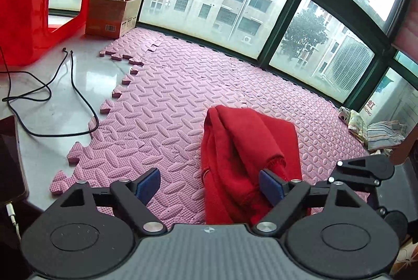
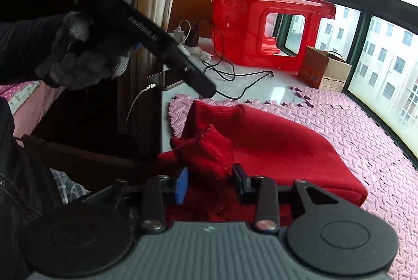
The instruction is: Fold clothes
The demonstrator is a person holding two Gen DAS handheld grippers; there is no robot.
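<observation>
While the red garment (image 1: pixel 243 157) lay bunched on the pink foam mat (image 1: pixel 169 86), the left gripper (image 1: pixel 209 186) hung above the mat with its jaws spread wide and nothing between them; its right blue pad sat in front of the cloth's edge, and whether it touched could not be told. Seen from the right wrist, a gloved hand (image 2: pixel 78 58) held that tool tilted downward, its tip above the garment's near end. Left of the mat ran a pale marble sill (image 1: pixel 52 107) with black cables (image 1: pixel 47 92), a red plastic stool (image 1: pixel 34 5) and a brown paper bag (image 1: pixel 112 13). A dark tablet (image 1: pixel 10 157) was cut off at the frame's edge. Further right, the right gripper (image 2: pixel 213 183) pointed down at the garment, jaws parted, with a folded ridge of red knit rising between the pads; no pad plainly pressed it. Small folded cloths (image 1: pixel 376 131) lay at the mat's far right corner, too blurred to identify.
</observation>
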